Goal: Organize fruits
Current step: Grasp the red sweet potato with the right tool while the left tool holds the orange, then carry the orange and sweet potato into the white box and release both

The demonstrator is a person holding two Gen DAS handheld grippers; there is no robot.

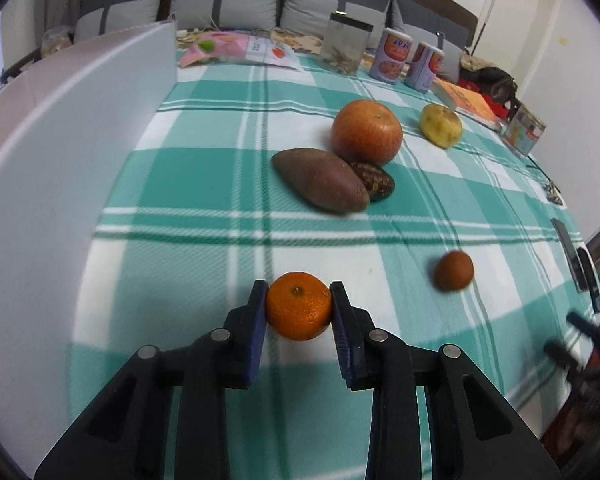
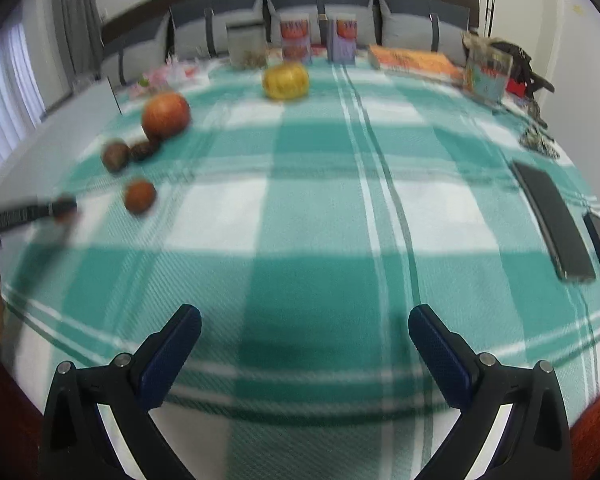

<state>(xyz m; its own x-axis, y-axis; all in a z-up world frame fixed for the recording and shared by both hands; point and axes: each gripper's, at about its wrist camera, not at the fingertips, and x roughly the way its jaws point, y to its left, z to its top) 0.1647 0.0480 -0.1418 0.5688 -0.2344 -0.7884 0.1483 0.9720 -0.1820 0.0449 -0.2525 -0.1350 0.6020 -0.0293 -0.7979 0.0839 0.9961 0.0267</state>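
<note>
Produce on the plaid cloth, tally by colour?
Orange: 2, the mandarin held between the left gripper jaws, and the large orange-red fruit.
Yellow: 1, the yellow fruit.
Brown: 3, the sweet potato, the dark wrinkled piece touching it, and the small round brown fruit.
Total: 6

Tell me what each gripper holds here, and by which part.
The left gripper clamps the small orange by its two opposite sides, stem end up. The right gripper is open and holds nothing.
</note>
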